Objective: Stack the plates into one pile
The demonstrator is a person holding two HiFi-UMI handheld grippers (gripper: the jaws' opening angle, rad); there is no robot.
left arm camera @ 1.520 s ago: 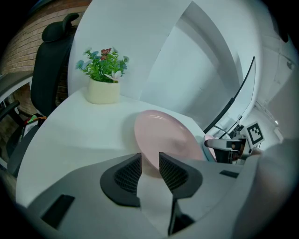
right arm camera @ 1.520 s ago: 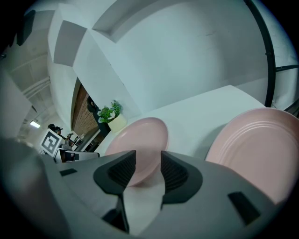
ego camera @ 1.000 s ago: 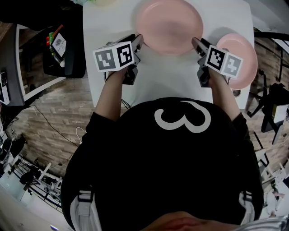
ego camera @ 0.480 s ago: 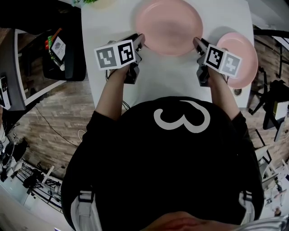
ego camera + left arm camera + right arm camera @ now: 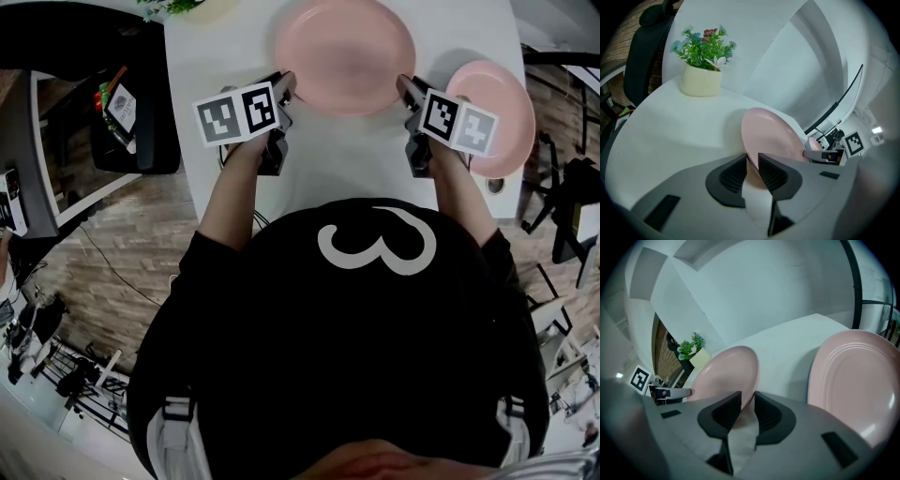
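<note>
The large pink plate (image 5: 345,54) lies flat on the white desk (image 5: 347,155), towards its far middle, and what has just changed is at its near rim: both sets of jaws have just been closing there. In the left gripper view we see the left hand-held gripper (image 5: 753,165) with the plate's left edge between its ribbed pads, and the pads look pressed onto it. The right gripper view shows the same for the right hand-held gripper (image 5: 748,405) on the opposite side of the rim. So we read each hand-held gripper as clamped on this one plate, a two-sided hold. The plate is not yet lifted. The smaller pink plate (image 5: 508,98) rests on the desk to the right, near the desk's right edge, apart from the large one and just beyond the right hand-held gripper. A potted plant (image 5: 703,63) stands at the far left corner, well clear. We judge that the grasp is now made and the pile is not begun. With the large plate held, either it goes towards the smaller plate or it is repositioned first. A large plate on a small one would sit less steadily, so the order matters.
</note>
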